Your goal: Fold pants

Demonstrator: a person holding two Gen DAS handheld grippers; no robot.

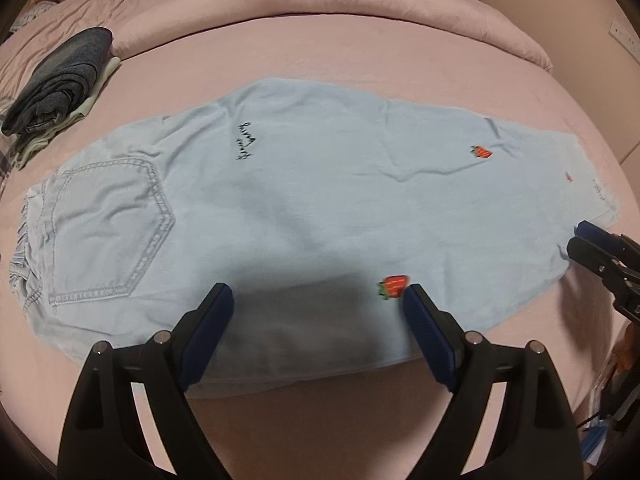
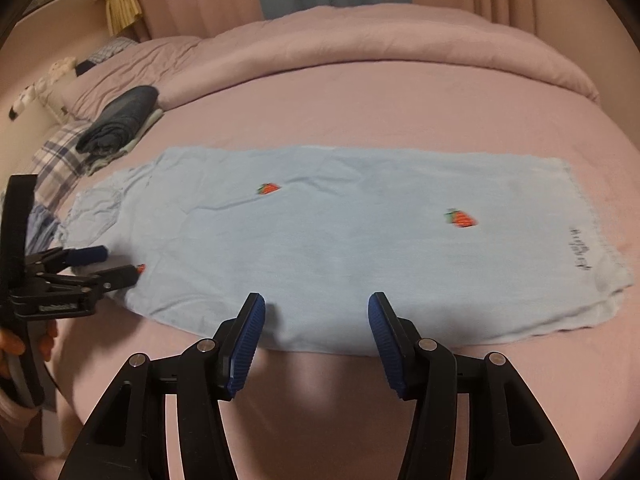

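Note:
Light blue pants lie flat across the pink bed, one leg laid over the other, with the waistband and back pocket at the left and the hems at the right. Small strawberry patches dot the cloth. My left gripper hovers open over the near edge at mid-length, with nothing between its fingers. My right gripper stands open just above the near edge closer to the hems, also holding nothing.
A stack of folded dark clothes sits at the far left of the bed. A rolled pink duvet runs along the back. A plaid pillow lies left. A person's hand holds the left gripper.

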